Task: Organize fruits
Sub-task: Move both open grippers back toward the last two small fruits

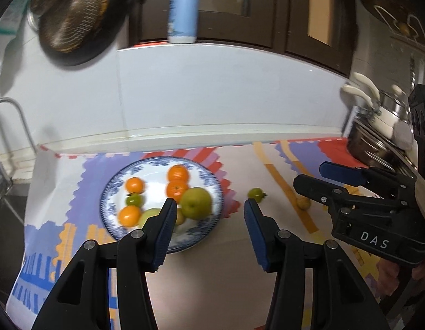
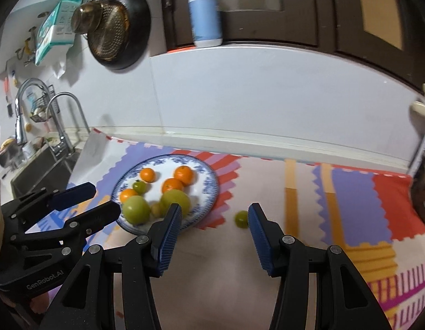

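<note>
A blue-and-white plate (image 1: 204, 177) (image 2: 209, 181) on the patterned mat holds several oranges (image 1: 178, 173) (image 2: 184, 174), two large green fruits (image 1: 196, 203) (image 2: 135, 209) and small green ones. A small green fruit (image 1: 256, 194) (image 2: 241, 219) lies on the mat right of the plate. A small yellowish fruit (image 1: 304, 202) lies further right, partly behind my right gripper. My left gripper (image 1: 209, 209) is open and empty above the plate's right edge; it also shows in the right wrist view (image 2: 102, 200). My right gripper (image 2: 214, 214) is open and empty, its right pad beside the small green fruit; it also shows in the left wrist view (image 1: 308, 174).
A white-and-blue bottle (image 1: 183, 11) (image 2: 204, 18) stands on the ledge behind. A pan (image 1: 72, 18) (image 2: 117, 30) hangs on the wall. Steel pots (image 1: 377, 132) stand at the right. A sink with faucets (image 2: 61, 126) lies at the left.
</note>
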